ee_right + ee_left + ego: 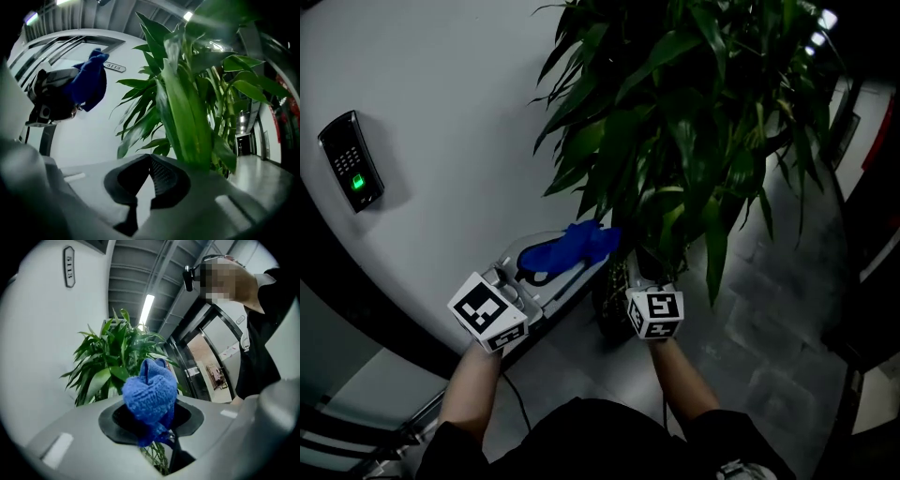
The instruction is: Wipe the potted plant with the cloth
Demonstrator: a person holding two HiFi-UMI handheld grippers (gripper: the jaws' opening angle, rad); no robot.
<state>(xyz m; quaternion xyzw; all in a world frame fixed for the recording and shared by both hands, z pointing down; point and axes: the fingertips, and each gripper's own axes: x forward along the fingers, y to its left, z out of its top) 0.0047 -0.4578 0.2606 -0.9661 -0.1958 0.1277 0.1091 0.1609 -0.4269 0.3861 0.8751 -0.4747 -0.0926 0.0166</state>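
- Left gripper [153, 422] clamped on bunched, knitted blue cloth [150, 390].
- Right gripper [150, 161] jaws together, empty, beside glossy long-leaved plant [187, 108].
- Curved white wall [441, 103]; grey tiled floor [764, 314].

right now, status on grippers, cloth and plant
Left gripper shut on cloth. Right gripper shut, empty, low beside the plant. Cloth up by the lower leaves; nothing seen in the way.

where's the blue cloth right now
Head view, left of centre: the blue cloth is clamped in the left gripper, beside the potted plant's lower leaves.
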